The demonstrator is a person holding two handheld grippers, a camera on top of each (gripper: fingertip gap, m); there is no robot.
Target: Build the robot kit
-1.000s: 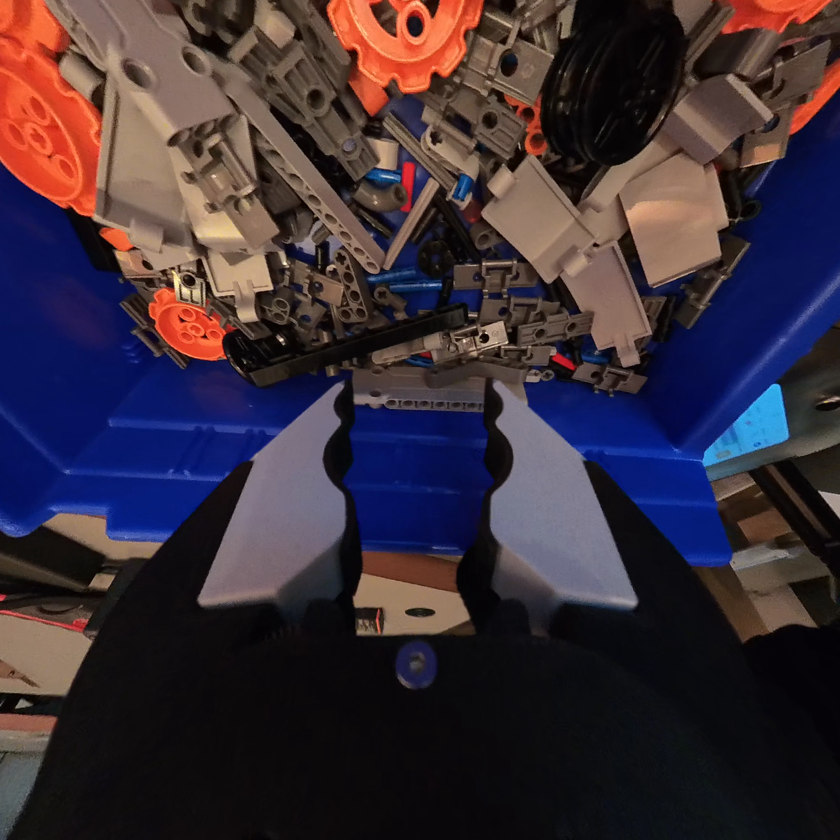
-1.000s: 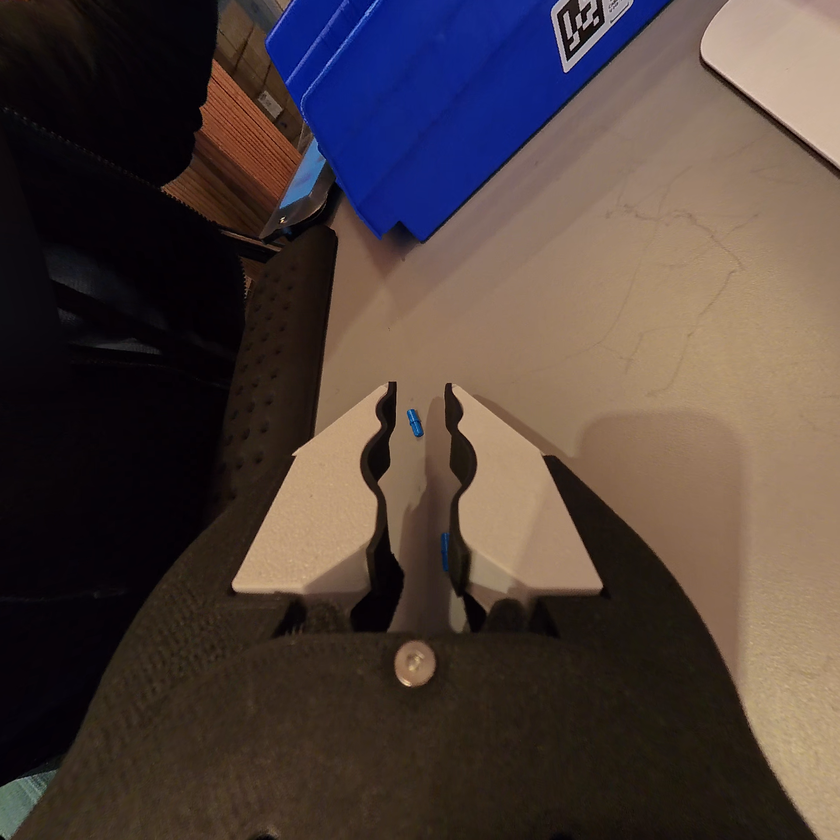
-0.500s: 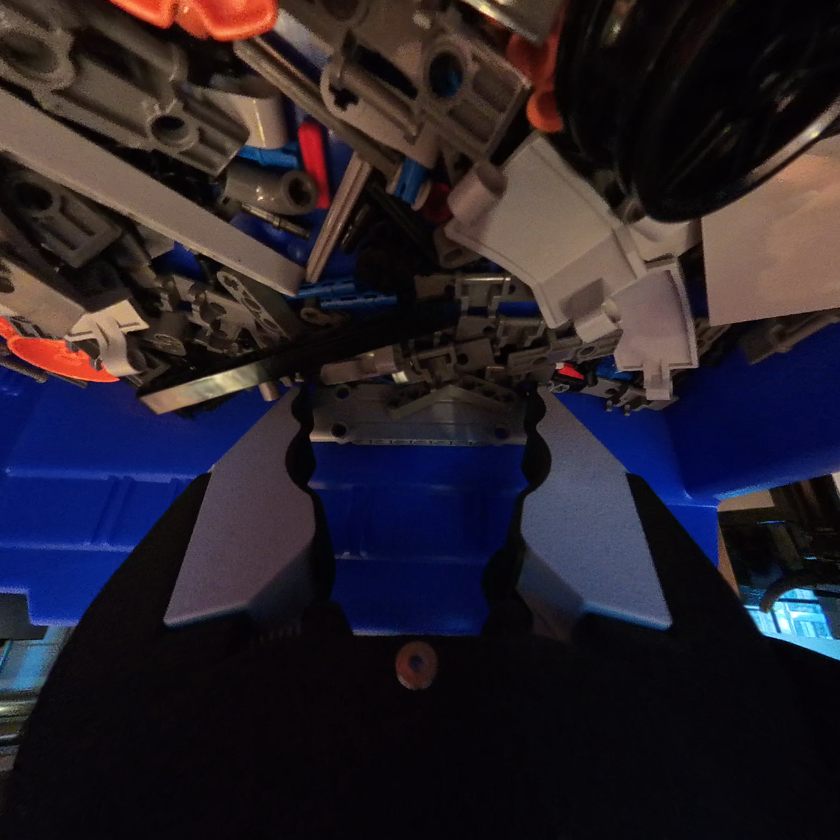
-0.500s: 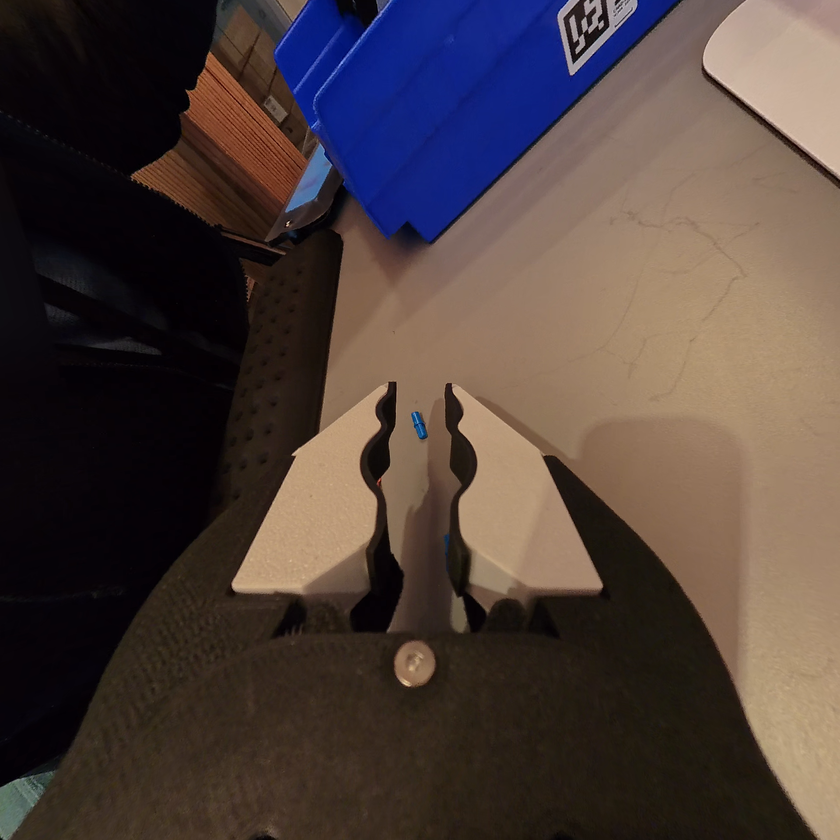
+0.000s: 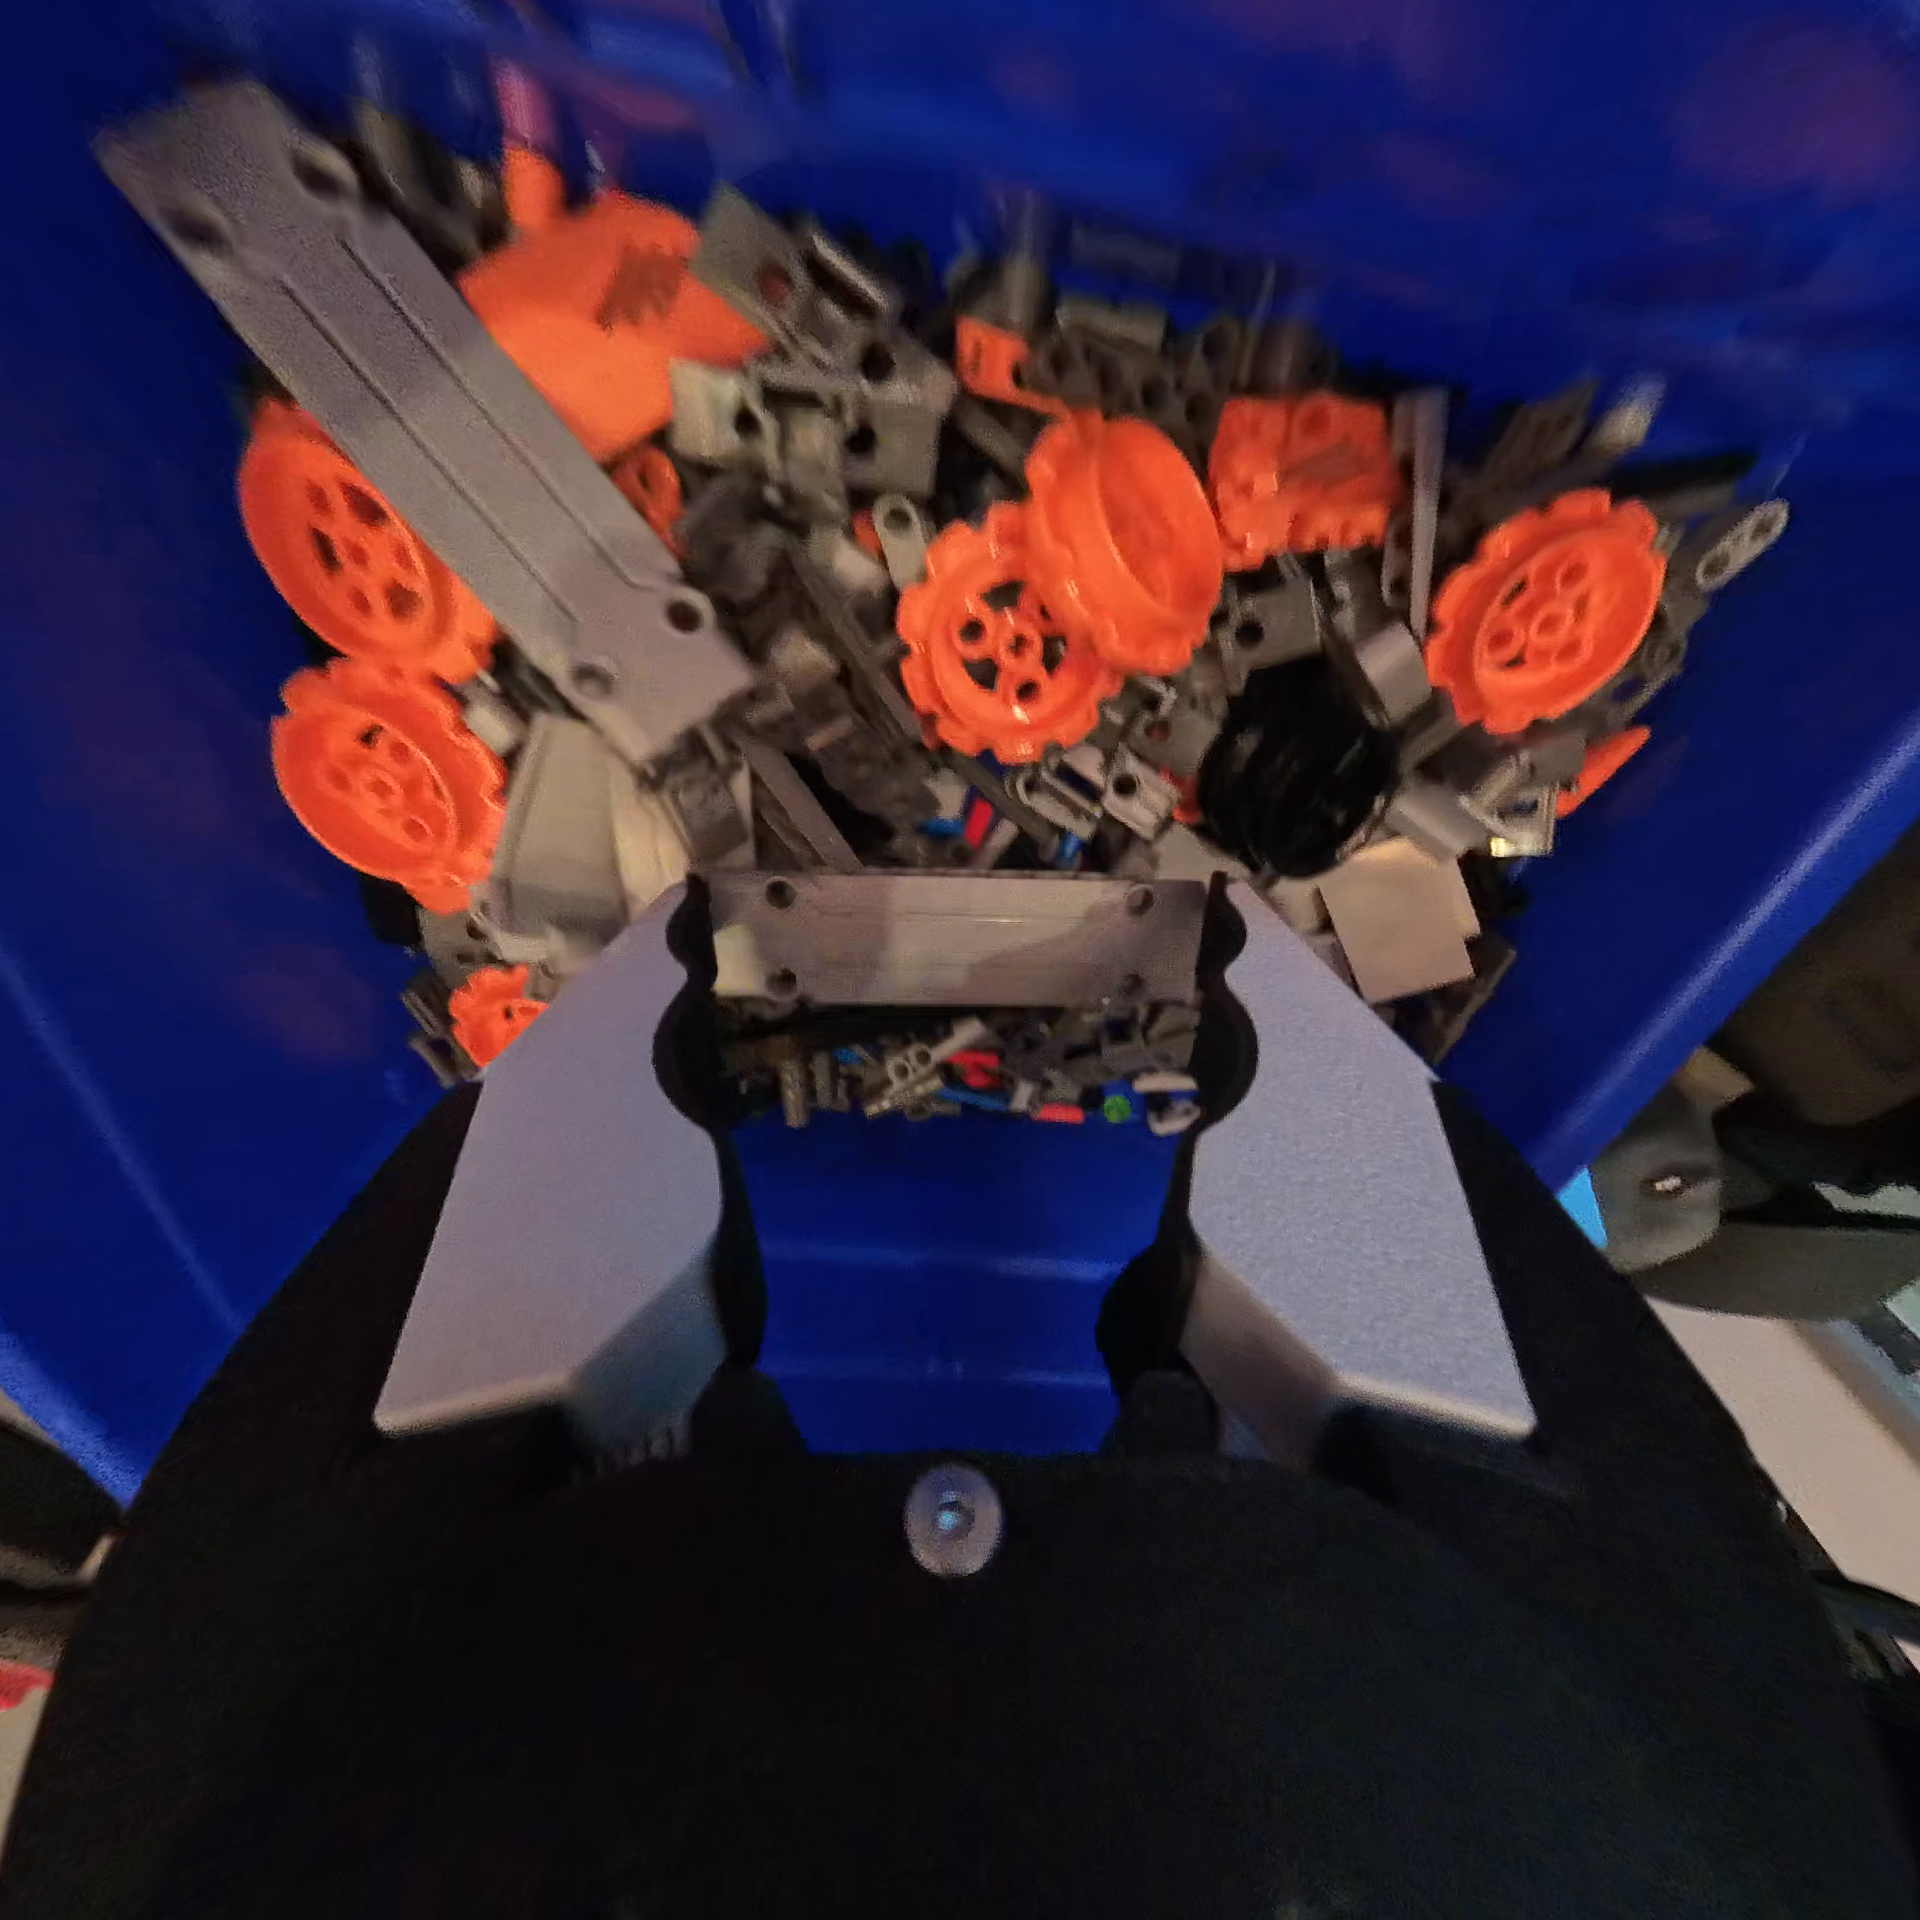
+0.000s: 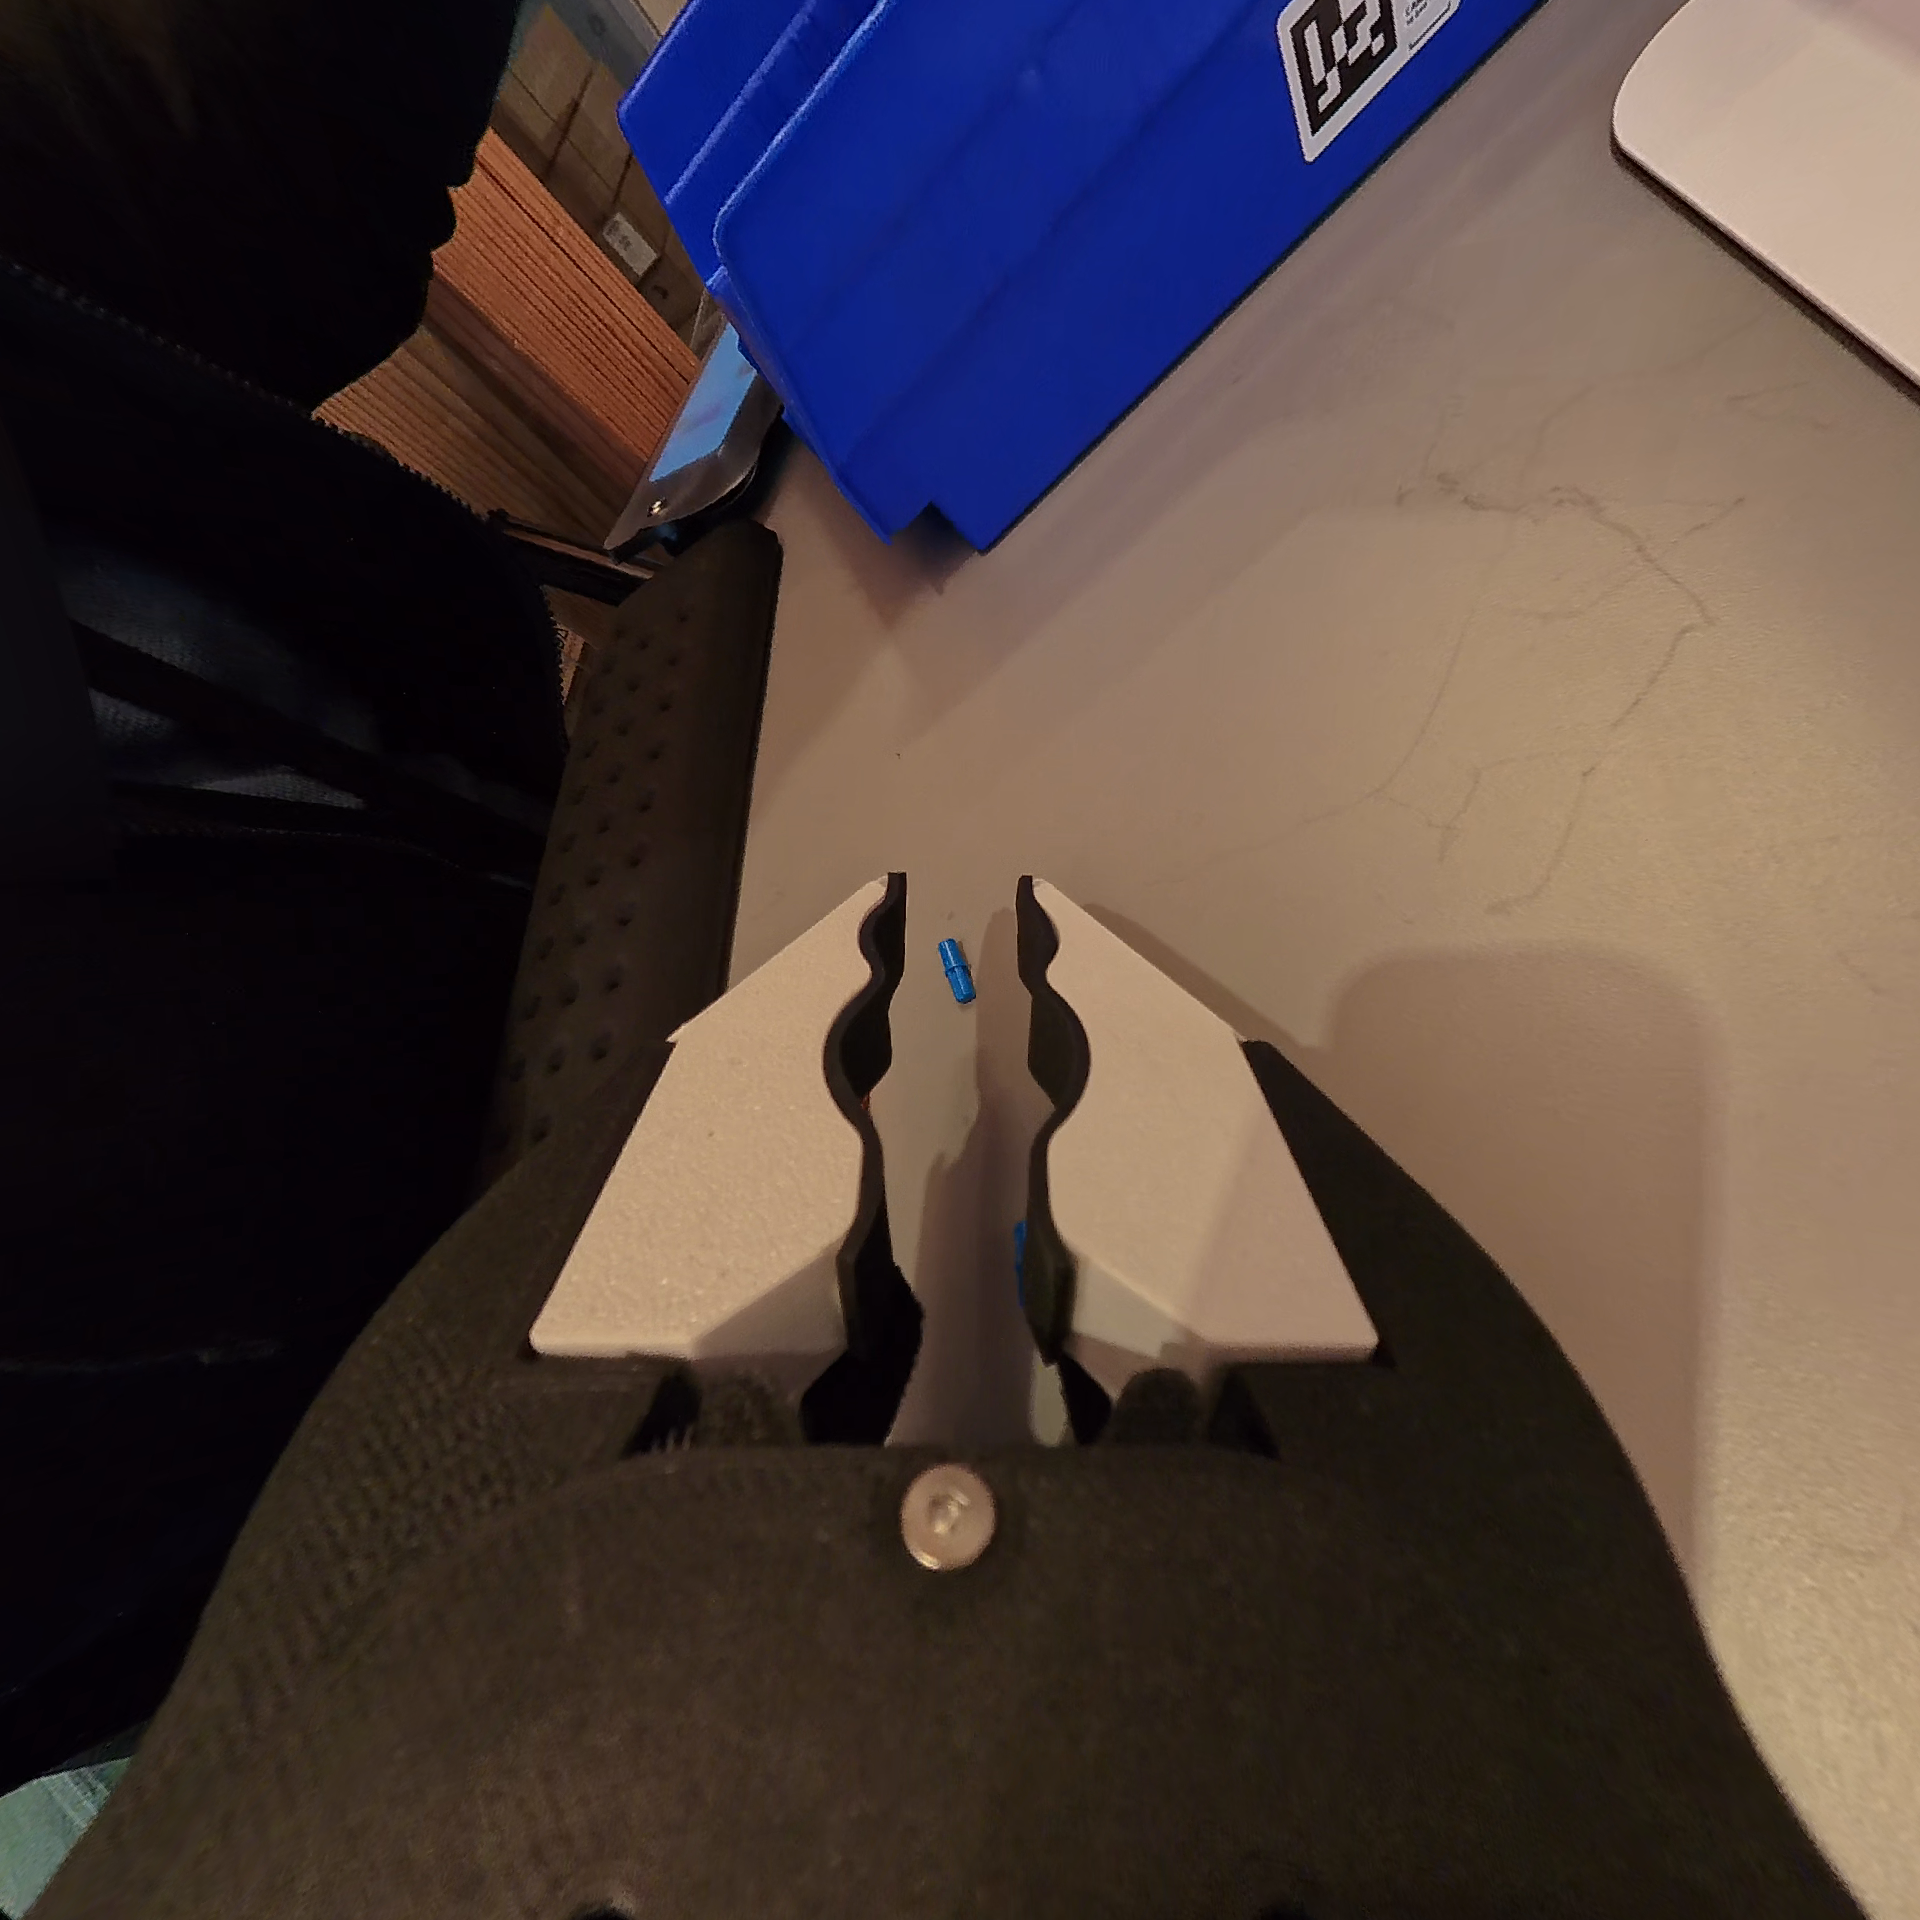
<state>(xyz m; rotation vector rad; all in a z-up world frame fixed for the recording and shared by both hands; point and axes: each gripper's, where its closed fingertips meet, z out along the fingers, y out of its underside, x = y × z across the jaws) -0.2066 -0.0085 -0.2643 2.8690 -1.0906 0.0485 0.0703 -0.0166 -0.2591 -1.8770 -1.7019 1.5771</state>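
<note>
Since the earlier frame, the left hand-held gripper [image 5: 951, 909] has pulled back from the parts pile with a flat grey panel [image 5: 951, 940] clamped across its tips; the wider bin interior now shows. Its jaws stand wide, one finger against each short end of the panel, which lies level at frame centre. Directly beyond and below the panel lies a litter of small grey, blue and red connectors [image 5: 956, 1070] on the floor of the blue bin [image 5: 156, 935]. Farther up the frame, the pile holds orange toothed wheels [image 5: 1003, 634], a black tyre [image 5: 1294, 774] at centre right, and a long grey beam panel [image 5: 436, 416] running diagonally from the upper left. This view is motion-blurred.

The right hand-held gripper [image 6: 961, 883] is unchanged in pose. Its jaws stand narrow with a clear gap and grip nothing. A small blue pin [image 6: 956, 971] lies on the grey surface [image 6: 1455, 727] between the fingertips, touching neither. At the upper centre of the frame stands the outer wall of a blue bin [image 6: 1039, 260] bearing a black-and-white code sticker [image 6: 1340, 62]. A white flat object [image 6: 1787, 156] occupies the upper right corner. A dark perforated chair armrest [image 6: 644, 831] borders the surface on the left.
</note>
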